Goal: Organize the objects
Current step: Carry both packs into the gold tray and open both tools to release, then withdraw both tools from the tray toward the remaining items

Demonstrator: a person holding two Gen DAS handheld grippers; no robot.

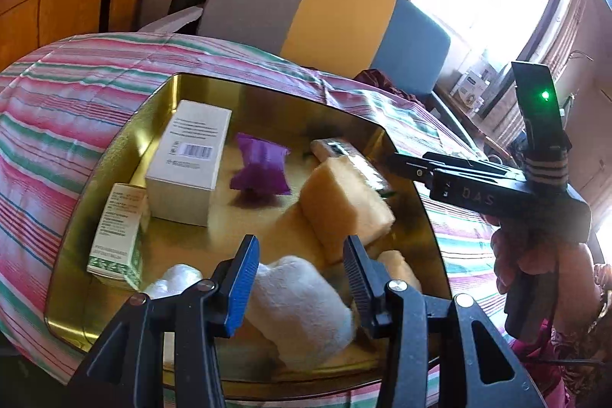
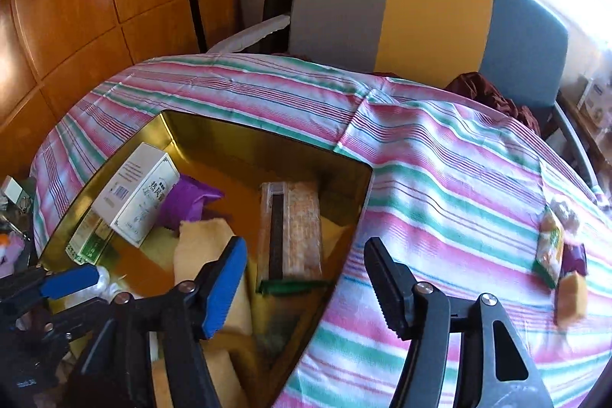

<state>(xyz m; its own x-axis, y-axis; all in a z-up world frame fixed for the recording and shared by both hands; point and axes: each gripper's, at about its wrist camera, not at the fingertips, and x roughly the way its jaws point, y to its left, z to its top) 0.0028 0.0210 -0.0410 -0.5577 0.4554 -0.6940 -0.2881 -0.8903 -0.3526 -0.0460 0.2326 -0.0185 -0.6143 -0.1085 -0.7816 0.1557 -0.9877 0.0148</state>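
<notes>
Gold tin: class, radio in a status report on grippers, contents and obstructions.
Left gripper open over white towel. Right gripper open, empty. Gold tin part-filled; snack packets outside on the striped cloth. Nothing blocking.

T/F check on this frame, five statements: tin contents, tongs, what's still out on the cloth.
1. A purple packet lies inside the gold tin. True.
2. The left tongs straddle a white rolled towel. True.
3. The right tongs clamp a box. False: open, nothing between them.
4. The striped cloth is bare. False: snack packets lie at its right.
5. The white barcoded box sits outside the tin. False: inside.
</notes>
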